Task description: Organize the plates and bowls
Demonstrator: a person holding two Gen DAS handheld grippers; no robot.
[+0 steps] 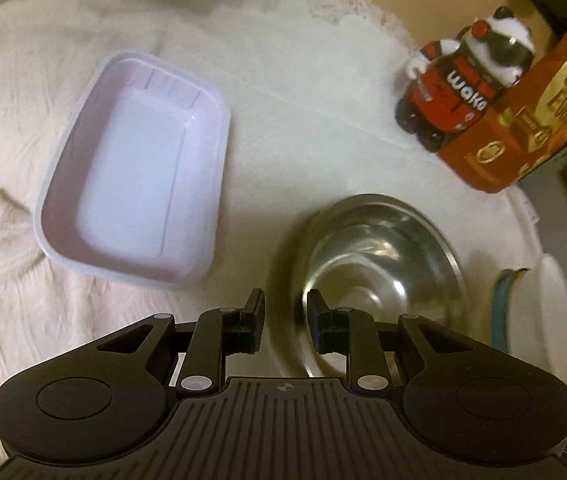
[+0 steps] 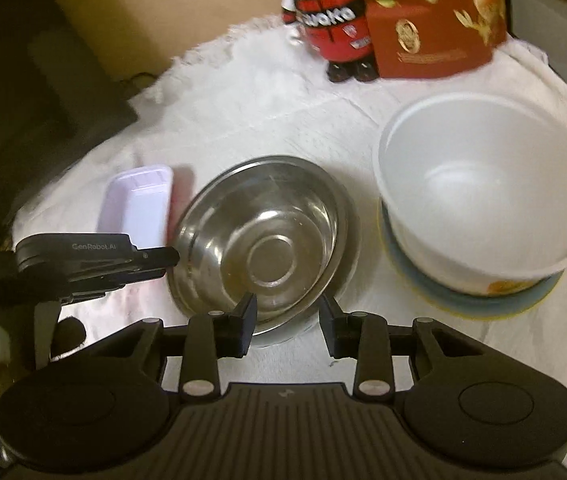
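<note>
Both the left gripper point(image 1: 283, 320) and right gripper point(image 2: 288, 320) hang parted and empty at the steel bowl's point(image 2: 263, 236) near rim, the white tray point(image 1: 135, 184) lying left of it.

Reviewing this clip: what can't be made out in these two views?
- Left wrist: white bowl cut off by the right edge, blurred.
- Right wrist: blue plate mostly hidden under the white bowl.
- Right wrist: white tray partly hidden behind the left gripper.
- Both: box print blurred, unreadable.
</note>
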